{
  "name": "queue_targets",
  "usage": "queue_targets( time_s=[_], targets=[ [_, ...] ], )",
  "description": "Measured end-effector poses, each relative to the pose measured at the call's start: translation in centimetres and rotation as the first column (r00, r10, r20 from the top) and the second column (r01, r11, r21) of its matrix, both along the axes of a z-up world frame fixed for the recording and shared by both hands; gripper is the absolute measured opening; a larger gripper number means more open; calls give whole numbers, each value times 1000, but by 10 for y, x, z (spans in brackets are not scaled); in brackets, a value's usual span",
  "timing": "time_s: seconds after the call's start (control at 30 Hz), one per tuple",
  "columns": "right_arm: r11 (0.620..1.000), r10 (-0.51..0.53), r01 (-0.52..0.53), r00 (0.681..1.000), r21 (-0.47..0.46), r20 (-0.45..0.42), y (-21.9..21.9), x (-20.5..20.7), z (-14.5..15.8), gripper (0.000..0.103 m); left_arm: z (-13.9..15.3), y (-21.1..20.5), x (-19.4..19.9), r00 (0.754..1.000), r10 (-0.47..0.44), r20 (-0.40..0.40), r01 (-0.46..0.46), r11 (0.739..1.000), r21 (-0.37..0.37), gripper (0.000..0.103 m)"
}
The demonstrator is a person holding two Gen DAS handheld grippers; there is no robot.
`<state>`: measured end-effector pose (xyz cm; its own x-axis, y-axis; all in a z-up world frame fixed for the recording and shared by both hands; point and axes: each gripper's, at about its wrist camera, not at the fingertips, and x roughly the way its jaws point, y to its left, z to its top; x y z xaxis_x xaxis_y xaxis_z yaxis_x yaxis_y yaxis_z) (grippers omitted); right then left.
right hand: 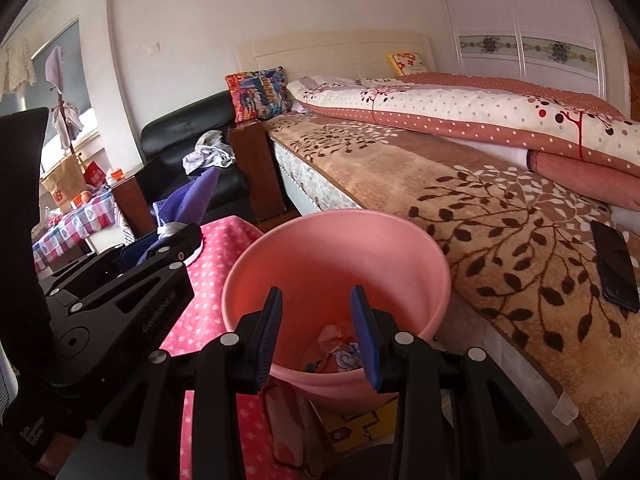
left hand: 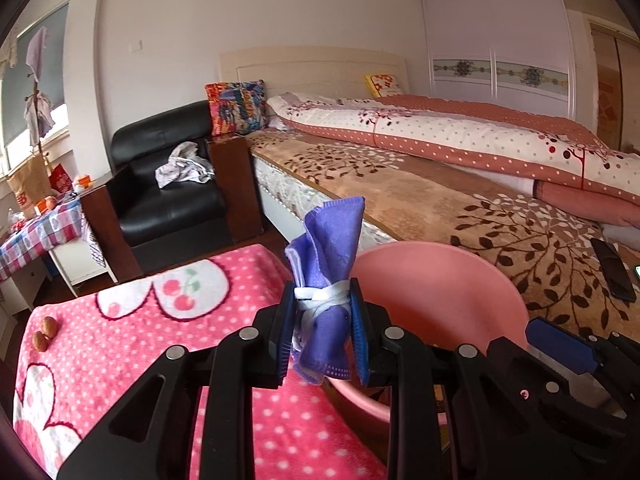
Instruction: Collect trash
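My left gripper [left hand: 322, 330] is shut on a crumpled purple face mask [left hand: 330, 240] wound with its white ear loops, held upright just left of the pink bin [left hand: 452, 292]. In the right wrist view the same mask [right hand: 188, 204] pokes up above the left gripper's body at the left. My right gripper [right hand: 318, 336] hangs open over the near rim of the pink bin [right hand: 340, 248], nothing between its blue pads [right hand: 366, 332]. Crumpled wrappers and scraps [right hand: 340, 354] lie at the bin's bottom. The right gripper's blue pad [left hand: 560, 344] shows at the lower right of the left wrist view.
A pink cherry-print blanket [left hand: 132, 320] covers the surface left of the bin, with two small brown nuts [left hand: 45, 332] on it. The bed [right hand: 500, 216] with a leaf-pattern cover runs along the right, a black phone [right hand: 614, 266] on it. A black armchair [left hand: 168, 176] stands behind.
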<state>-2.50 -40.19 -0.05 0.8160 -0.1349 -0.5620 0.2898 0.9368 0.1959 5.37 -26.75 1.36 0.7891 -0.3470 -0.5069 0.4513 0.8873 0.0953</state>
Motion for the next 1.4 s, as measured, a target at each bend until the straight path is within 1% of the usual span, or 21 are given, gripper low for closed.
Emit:
queue_targets(
  time_s=[0.1,0.3,0.43,0.6,0.67,0.7,0.77,0.93,1.07,1.13,1.27,1.4],
  targets=[
    [1000,-15,15,1000,-2,-8,-4,0,-3,35,-4,-8,3,999,-25,-19,25,1000,-2,25],
    [999,-45,45,999,-2,-23,-15,1,-9,35,-13,-22,5,998,-63,-31,63,998,1,25],
    [998,-56,56,998,0,-32,-20,2,-13,35,-17,-28,7,996,-74,-44,75,997,6,25],
    [998,-59,60,997,8,-42,-23,4,-18,35,-23,-34,13,992,-85,-89,88,996,26,26],
    [998,-62,63,997,12,-41,-24,5,-19,35,-23,-35,14,991,-98,-89,101,994,29,27],
    [998,-64,65,997,15,-41,-25,5,-19,35,-23,-35,14,990,-105,-90,108,994,31,28],
    [997,-70,71,997,17,-42,-27,4,-20,35,-22,-37,15,988,-117,-96,121,992,31,41],
    [997,-75,76,996,19,-39,-29,-1,-18,35,-18,-38,10,987,-136,-91,139,990,32,43],
    [997,-73,73,997,20,-24,-28,-5,-14,35,-15,-34,3,986,-134,-95,139,989,47,43],
    [997,-72,72,997,17,-19,-27,-7,-12,35,-12,-29,0,988,-118,-97,123,991,56,43],
    [998,-65,65,998,26,-8,-23,-11,-10,40,-5,-14,-6,994,-74,-80,80,994,68,43],
    [999,-44,43,999,23,5,-12,-15,-4,42,5,2,-14,998,-38,-59,42,997,65,43]
  ],
)
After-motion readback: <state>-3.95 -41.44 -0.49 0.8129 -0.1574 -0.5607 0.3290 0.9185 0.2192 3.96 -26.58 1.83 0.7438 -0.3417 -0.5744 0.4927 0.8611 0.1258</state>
